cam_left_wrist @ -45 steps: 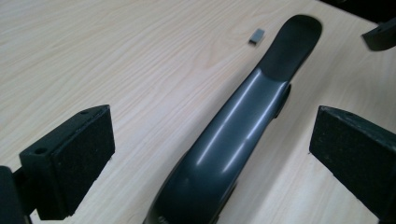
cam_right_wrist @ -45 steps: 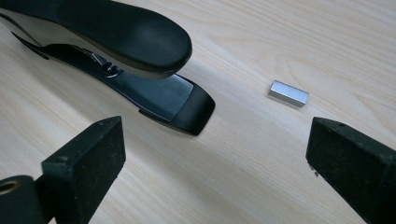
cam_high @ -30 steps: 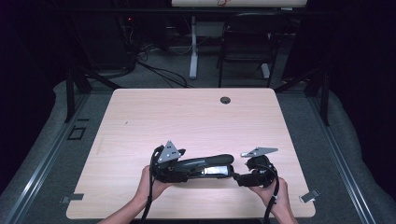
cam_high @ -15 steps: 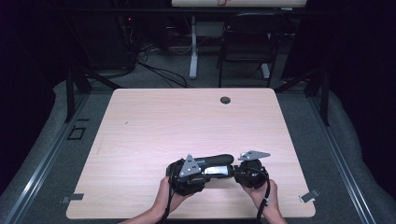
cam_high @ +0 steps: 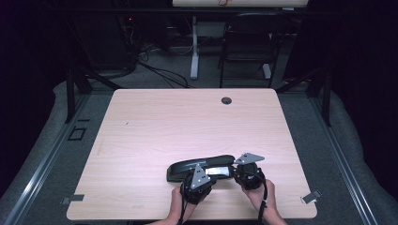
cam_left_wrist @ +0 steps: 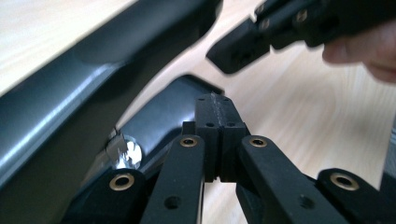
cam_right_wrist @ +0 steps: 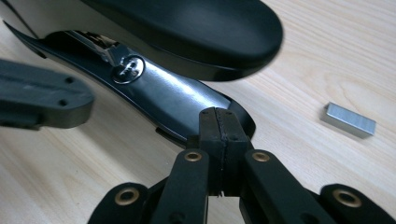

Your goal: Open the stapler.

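Both claws have just been closing and are now clenched empty, left claw [cam_left_wrist: 218,122], right claw [cam_right_wrist: 219,128], nosing at the stapler [cam_high: 199,167] lying near the desk [cam_high: 155,122] front edge. Risk, I'd judge: clenched tips shoving it sideways, or knocking the staple strip [cam_right_wrist: 348,120].

Right gripper [cam_right_wrist: 219,122] fingers pressed together at stapler [cam_right_wrist: 187,100] base, staple strip [cam_right_wrist: 348,120] nearby.

Black jaws, brass-ringed screw holes
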### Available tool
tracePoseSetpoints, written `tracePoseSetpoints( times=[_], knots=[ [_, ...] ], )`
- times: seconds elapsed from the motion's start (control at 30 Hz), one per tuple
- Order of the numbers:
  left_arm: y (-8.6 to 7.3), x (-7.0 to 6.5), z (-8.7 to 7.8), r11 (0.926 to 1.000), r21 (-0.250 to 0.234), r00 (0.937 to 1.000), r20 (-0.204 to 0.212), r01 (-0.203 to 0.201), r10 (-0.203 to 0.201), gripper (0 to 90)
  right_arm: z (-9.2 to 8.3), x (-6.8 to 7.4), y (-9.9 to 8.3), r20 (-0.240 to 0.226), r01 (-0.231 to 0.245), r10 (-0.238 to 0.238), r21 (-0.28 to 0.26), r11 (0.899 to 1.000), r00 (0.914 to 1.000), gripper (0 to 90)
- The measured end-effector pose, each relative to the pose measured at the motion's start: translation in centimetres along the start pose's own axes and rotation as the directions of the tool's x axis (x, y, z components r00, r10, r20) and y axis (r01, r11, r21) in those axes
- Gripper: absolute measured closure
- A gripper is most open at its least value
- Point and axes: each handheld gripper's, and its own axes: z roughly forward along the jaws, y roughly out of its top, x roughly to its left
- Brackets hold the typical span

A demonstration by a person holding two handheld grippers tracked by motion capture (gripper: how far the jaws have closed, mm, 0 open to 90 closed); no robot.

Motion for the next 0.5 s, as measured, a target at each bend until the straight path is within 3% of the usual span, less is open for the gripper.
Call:
tracePoseSetpoints(
  times=[0.1, 0.23, 0.3, 0.4, 0.5],
  knots=[
    [0.1, 0.4, 0.5, 0.9997, -0.016, 0.9998, 0.011, 0.018, -0.018, 90.0, 0.3, 0.1, 0.0, -0.008, 0.023, -0.023, 0.006, 1.000, 0.9997, 90.0],
    [0.0, 0.7, 1.1, 0.9950, 0.005, 0.9949, 0.017, 0.099, -0.099, 90.0, 1.2, 0.3, -0.2, -0.014, 0.037, -0.036, 0.039, 0.999, 0.9992, 90.0],
    [0.0, 0.6, 1.4, 0.9955, 0.008, 0.9956, 0.006, 0.094, -0.094, 90.0, 1.4, 0.4, -0.2, -0.004, 0.048, -0.048, 0.058, 0.997, 0.9988, 90.0],
    [0.0, 0.6, 1.7, 0.9927, -0.021, 0.9929, -0.004, 0.119, -0.119, 90.0, 1.7, 0.5, -0.2, -0.006, 0.052, -0.052, 0.073, 0.996, 0.9986, 90.0],
    [0.2, 0.8, 1.8, 0.9934, -0.046, 0.9944, -0.002, 0.105, -0.105, 90.0, 2.1, 0.5, -0.3, -0.005, 0.059, -0.059, 0.068, 0.996, 0.9983, 90.0]
  ],
)
